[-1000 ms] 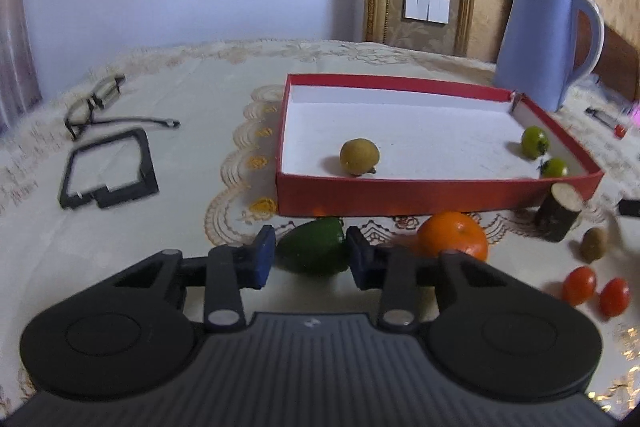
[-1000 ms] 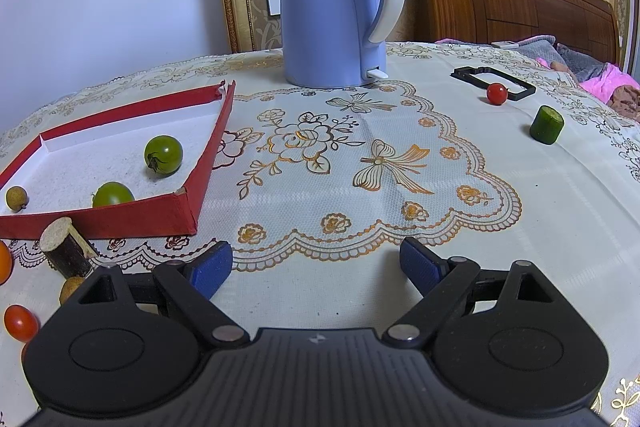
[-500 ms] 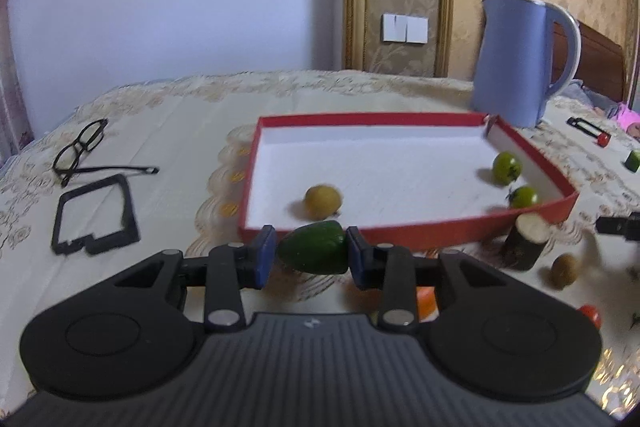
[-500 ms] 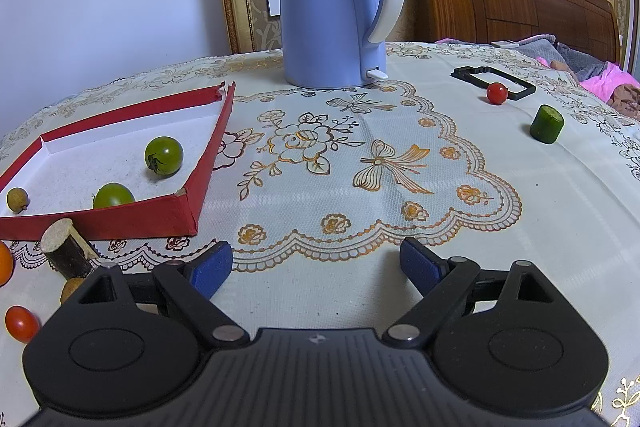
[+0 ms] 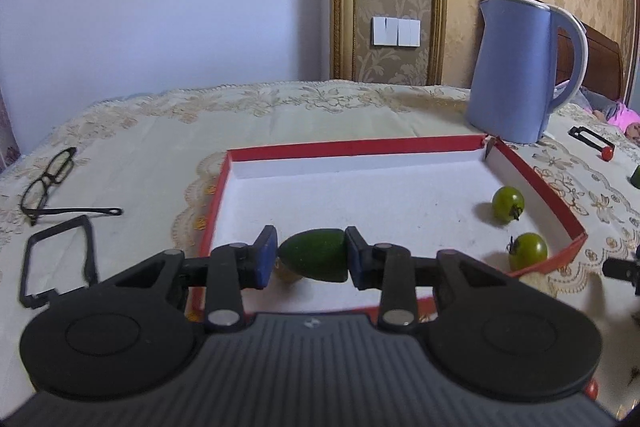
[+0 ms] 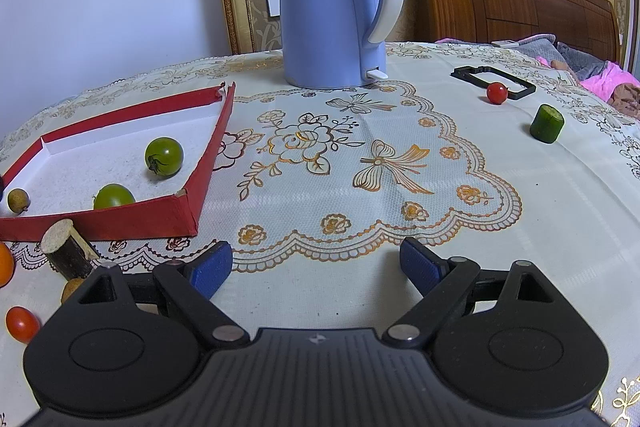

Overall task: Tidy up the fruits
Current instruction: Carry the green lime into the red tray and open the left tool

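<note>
My left gripper (image 5: 310, 255) is shut on a dark green avocado-like fruit (image 5: 316, 259) and holds it above the near part of the red tray (image 5: 360, 147). Two green tomatoes (image 5: 508, 203) (image 5: 528, 251) lie at the tray's right side, and a small brown fruit (image 6: 18, 200) lies near its front, partly hidden behind the held fruit in the left wrist view. My right gripper (image 6: 316, 267) is open and empty over the tablecloth, right of the tray (image 6: 120, 223). An orange (image 6: 5, 265), red tomatoes (image 6: 22, 323) and a small brown fruit (image 6: 72, 287) lie on the cloth outside the tray.
A blue kettle (image 6: 336, 7) stands behind the tray. A wooden log piece (image 6: 66, 251) stands by the tray's corner. A red tomato (image 6: 497, 93), a black frame (image 6: 492, 81) and a green cucumber piece (image 6: 547, 123) lie far right. Glasses (image 5: 48, 183) and another black frame (image 5: 56, 259) lie left.
My left gripper has lifted the green fruit off the cloth and carried it forward over the tray's front edge. My right gripper has stayed still and open.
</note>
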A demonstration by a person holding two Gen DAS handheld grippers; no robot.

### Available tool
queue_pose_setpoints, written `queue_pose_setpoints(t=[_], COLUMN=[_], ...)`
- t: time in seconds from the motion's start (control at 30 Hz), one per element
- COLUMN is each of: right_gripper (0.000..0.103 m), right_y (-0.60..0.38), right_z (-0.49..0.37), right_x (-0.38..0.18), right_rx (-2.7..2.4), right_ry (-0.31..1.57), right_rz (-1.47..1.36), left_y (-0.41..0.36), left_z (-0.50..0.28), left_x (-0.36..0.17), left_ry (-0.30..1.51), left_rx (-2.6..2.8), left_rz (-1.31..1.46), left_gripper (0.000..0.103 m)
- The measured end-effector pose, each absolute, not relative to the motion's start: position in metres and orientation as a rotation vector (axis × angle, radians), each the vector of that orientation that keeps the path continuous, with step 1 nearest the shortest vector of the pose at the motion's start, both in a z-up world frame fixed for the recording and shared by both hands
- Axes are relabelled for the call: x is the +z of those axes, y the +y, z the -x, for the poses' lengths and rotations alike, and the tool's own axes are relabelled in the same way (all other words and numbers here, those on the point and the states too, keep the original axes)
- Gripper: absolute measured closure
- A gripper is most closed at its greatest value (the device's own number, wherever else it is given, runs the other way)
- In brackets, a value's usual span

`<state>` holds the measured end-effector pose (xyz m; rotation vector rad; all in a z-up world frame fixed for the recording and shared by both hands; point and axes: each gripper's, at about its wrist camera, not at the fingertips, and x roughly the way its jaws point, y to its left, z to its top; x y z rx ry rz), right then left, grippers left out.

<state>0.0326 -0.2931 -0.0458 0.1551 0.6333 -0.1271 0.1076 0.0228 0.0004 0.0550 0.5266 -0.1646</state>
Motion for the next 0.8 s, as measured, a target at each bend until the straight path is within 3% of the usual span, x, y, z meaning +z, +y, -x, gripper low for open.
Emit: queue_pose_setpoints(t=[0.47,0.5,0.57,0.63,0.8], right_gripper=[0.012,0.012,0.012,0.012,0.012], right_y=[-0.293,-0.293,-0.293,-0.293,-0.293], right_z=[-0.033,-0.033,-0.033,-0.033,-0.033], right_x=[-0.046,-0.046,-0.046,-0.046,-0.046], right_rx=[-0.127,-0.127,-0.127,-0.126,-0.127], right_ry=[0.634,0.634,0.634,0.634,0.634], right_rz=[-0.154,-0.155,-0.155,-0.155,-0.155], left_y=[-0.006,-0.005,-0.003,-0.003,0.006], left_z=[-0.143,-0.143,-0.141,-0.136,-0.111], left_x=[-0.021,-0.021,-0.021,-0.018,-0.010], left_ry=[0.613,0.618,0.611,0.570,0.492], left_rx=[-0.186,-0.189,-0.186,-0.144,-0.116], left_rz=[-0.094,-0.089,-0.076,-0.088,-0.112], left_gripper=[0.069,0.066,0.041,0.028,0.026])
